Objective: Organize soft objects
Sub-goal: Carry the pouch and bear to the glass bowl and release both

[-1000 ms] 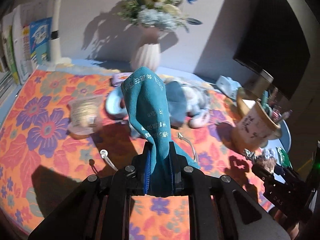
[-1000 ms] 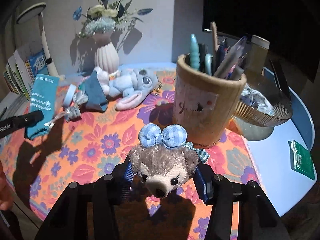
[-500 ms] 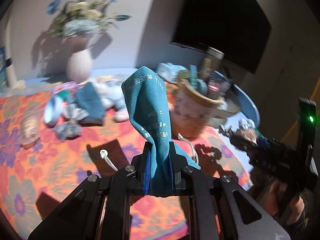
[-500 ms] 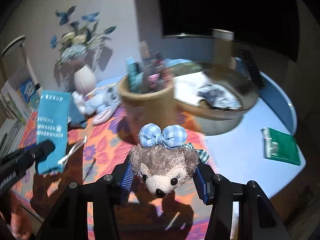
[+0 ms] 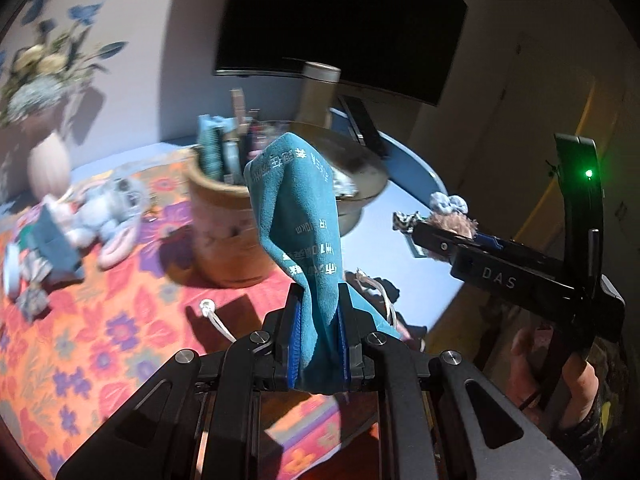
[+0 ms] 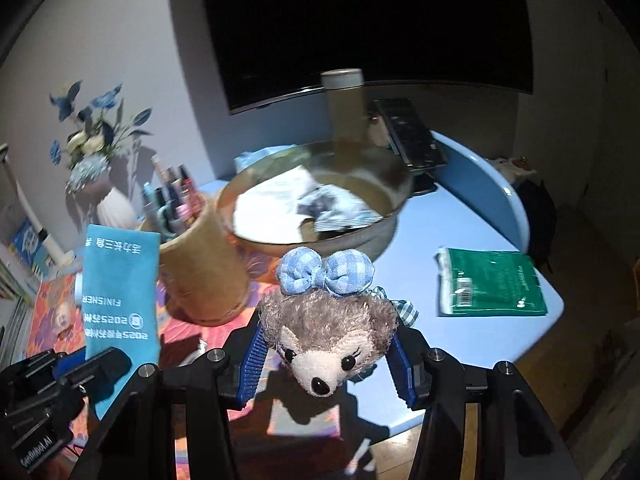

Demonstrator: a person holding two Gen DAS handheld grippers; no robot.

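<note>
My left gripper [image 5: 318, 312] is shut on a teal drawstring cloth bag [image 5: 300, 224] with white print, held above the table's front edge. The bag also shows in the right wrist view [image 6: 118, 292]. My right gripper [image 6: 326, 356] is shut on a small plush bear head with a blue checked bow [image 6: 326, 320], held in the air; it appears at the right in the left wrist view [image 5: 450, 222]. A wide shallow bowl [image 6: 384, 232] holding cloths stands ahead on the blue table. A pale blue plush toy [image 5: 106, 216] lies on the floral cloth.
A tan pen cup [image 6: 204, 272] full of pens stands left of the bowl. A green packet [image 6: 492, 282] lies on the blue table [image 6: 460, 340] at right. A vase of flowers [image 5: 44, 136], a dark monitor [image 6: 368, 24], a remote [image 6: 412, 132] and a cylinder [image 6: 344, 108] stand behind.
Both grippers have swung to the right, from over the floral cloth toward the pen cup and the bowl. Each keeps its hold on its object.
</note>
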